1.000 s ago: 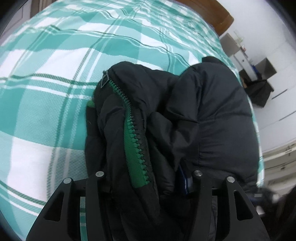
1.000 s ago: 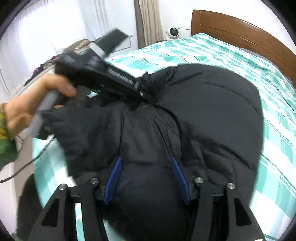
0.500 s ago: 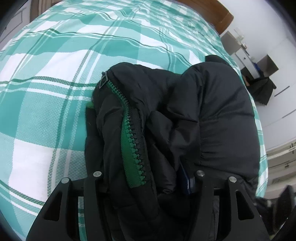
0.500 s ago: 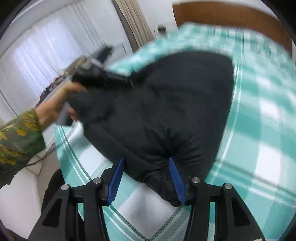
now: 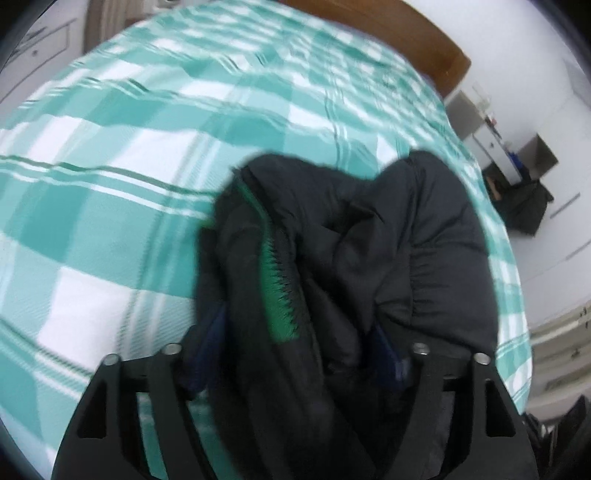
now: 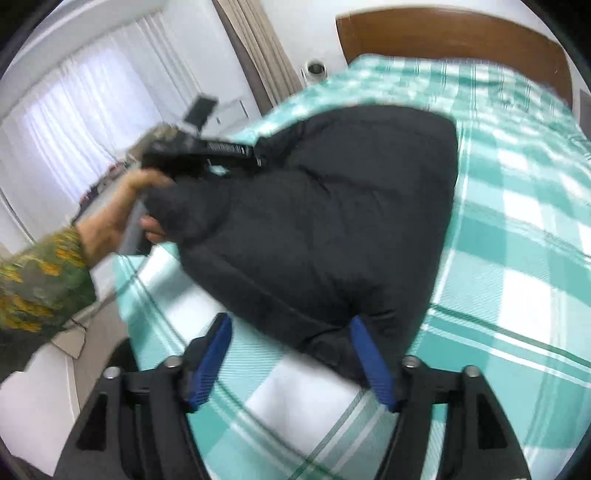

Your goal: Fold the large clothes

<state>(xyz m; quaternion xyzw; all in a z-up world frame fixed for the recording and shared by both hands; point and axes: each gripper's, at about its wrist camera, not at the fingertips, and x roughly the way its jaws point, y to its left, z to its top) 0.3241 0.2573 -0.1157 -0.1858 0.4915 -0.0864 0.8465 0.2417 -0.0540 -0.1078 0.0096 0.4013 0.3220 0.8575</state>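
A black puffer jacket lies bunched on the bed. Its green zipper shows in the left wrist view, where the jacket fills the space between the fingers. My left gripper has its jaws spread, with jacket fabric between them; the view is blurred. It also shows in the right wrist view, held by a hand at the jacket's far left edge. My right gripper is open, with the jacket's near corner lying between its blue pads on the sheet.
The bed has a teal and white checked sheet and a brown wooden headboard. White curtains hang at the left. Grey boxes and dark bags stand on the floor past the bed's right edge.
My right gripper has let go of the jacket and drawn back toward the bed's near edge. My left gripper's jaws have spread wider around the fabric, and the jacket now lies flatter.
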